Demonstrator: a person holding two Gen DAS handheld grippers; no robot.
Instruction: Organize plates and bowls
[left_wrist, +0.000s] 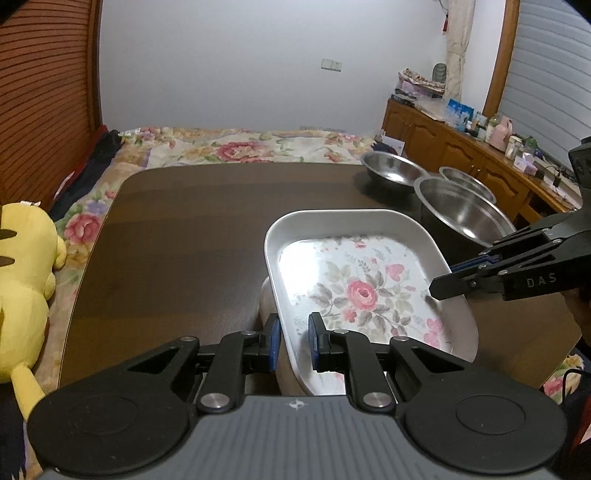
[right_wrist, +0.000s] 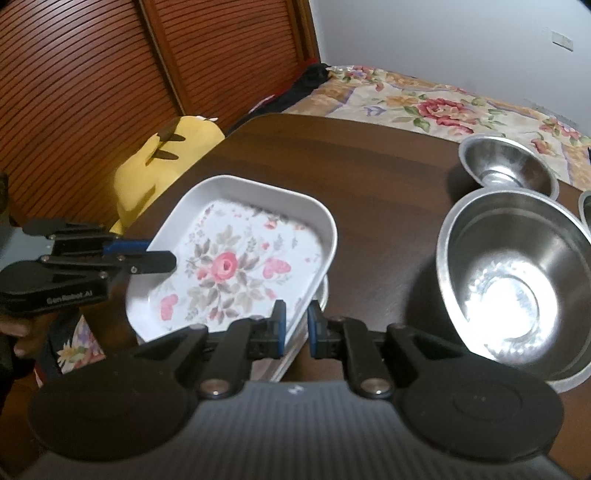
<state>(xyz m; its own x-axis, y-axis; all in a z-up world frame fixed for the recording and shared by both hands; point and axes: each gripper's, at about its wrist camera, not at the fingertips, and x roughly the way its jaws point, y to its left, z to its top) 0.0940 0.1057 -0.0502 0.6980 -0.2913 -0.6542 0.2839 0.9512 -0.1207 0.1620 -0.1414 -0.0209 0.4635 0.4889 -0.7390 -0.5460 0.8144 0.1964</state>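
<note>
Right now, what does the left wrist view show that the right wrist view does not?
Only the left wrist view shows the wooden cabinet with small things on top.

Only the right wrist view shows a second tray under the flowered tray.

Both show the flowered tray, held at opposite rims by the left gripper and right gripper, the steel bowls, the yellow plush toy and the bed.

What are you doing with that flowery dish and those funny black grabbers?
A person holds a flowery dish over the brown table with two grabbers. The left gripper pinches one rim and the right gripper pinches the opposite rim. It looks like another dish sits right underneath. Three shiny metal bowls wait beside it on the table.
</note>
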